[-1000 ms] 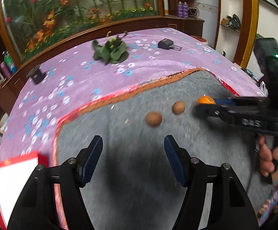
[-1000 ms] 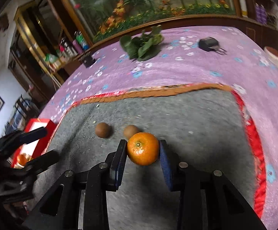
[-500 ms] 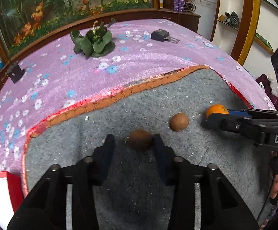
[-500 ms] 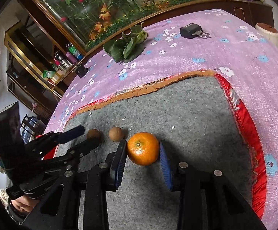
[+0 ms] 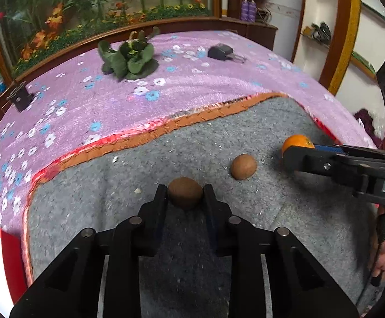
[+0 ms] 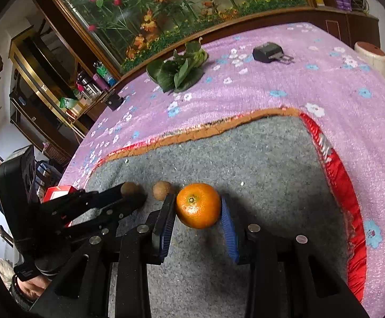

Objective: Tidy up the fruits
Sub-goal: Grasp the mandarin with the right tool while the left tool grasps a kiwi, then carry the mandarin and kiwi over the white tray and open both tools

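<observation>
White "DAS" lettering on right tool (image 5: 296,156), orange (image 5: 297,141) clamped.

Left tool (image 5: 184,194) now around kiwi (image 5: 185,192)

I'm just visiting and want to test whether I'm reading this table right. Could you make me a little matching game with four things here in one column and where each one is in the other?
Things:
1. orange
2. darker brown fruit
3. lighter brown fruit
4. leafy greens

Places:
A. lying free on the grey mat, between the two grippers
B. on the purple flowered cloth
C. between the fingers of the left gripper
D. between the blue pads of the right gripper

Pairs: 1-D, 2-C, 3-A, 4-B
</observation>
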Demonstrator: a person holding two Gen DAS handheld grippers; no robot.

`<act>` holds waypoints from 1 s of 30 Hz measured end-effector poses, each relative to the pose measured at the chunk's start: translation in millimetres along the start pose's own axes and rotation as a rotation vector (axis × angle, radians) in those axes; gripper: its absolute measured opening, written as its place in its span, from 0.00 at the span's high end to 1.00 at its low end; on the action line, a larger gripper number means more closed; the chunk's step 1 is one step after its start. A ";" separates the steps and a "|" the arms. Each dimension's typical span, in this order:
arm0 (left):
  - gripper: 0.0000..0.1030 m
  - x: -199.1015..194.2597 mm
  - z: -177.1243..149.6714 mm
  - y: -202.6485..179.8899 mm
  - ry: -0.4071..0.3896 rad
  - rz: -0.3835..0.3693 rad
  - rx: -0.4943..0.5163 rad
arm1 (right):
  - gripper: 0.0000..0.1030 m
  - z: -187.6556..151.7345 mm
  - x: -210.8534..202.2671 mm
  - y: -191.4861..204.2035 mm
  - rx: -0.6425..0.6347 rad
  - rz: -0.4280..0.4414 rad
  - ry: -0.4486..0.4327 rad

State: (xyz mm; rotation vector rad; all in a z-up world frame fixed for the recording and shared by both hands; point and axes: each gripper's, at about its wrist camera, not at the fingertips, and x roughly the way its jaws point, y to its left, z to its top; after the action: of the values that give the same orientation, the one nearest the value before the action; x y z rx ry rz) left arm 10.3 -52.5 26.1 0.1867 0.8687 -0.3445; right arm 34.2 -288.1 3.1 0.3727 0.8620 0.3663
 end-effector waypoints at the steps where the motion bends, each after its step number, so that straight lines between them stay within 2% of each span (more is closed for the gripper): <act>1: 0.77 -6.4 -1.8 1.0 -0.013 0.008 -0.009 | 0.66 0.0 -2.0 1.6 -0.010 -0.001 -0.015; 5: 0.77 -45.6 -14.6 8.1 -0.073 0.083 -0.032 | 0.66 0.9 -8.8 9.7 -0.034 0.035 -0.067; 9: 0.77 -96.5 -35.9 27.0 -0.147 0.142 -0.073 | 0.66 -3.7 -3.5 31.5 -0.041 0.094 -0.046; 15: 0.77 -159.0 -78.2 81.5 -0.216 0.247 -0.208 | 0.67 -17.6 18.1 118.1 -0.154 0.237 0.035; 20: 0.77 -181.3 -115.7 122.2 -0.202 0.348 -0.302 | 0.67 -35.3 34.3 206.2 -0.271 0.365 0.093; 23: 0.77 -189.7 -139.2 140.9 -0.190 0.407 -0.341 | 0.67 -52.3 47.5 257.3 -0.340 0.410 0.130; 26: 0.76 -194.7 -159.6 158.8 -0.173 0.439 -0.388 | 0.67 -70.6 59.5 293.7 -0.397 0.433 0.173; 30: 0.76 -195.3 -180.8 174.2 -0.140 0.478 -0.425 | 0.67 -96.3 73.3 321.5 -0.450 0.435 0.223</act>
State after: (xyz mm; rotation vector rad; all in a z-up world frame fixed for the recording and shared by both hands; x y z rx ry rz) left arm -170.5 206.1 66.0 -0.0278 0.7134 0.2722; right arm -49.1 42.7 44.5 0.0958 0.8836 1.0001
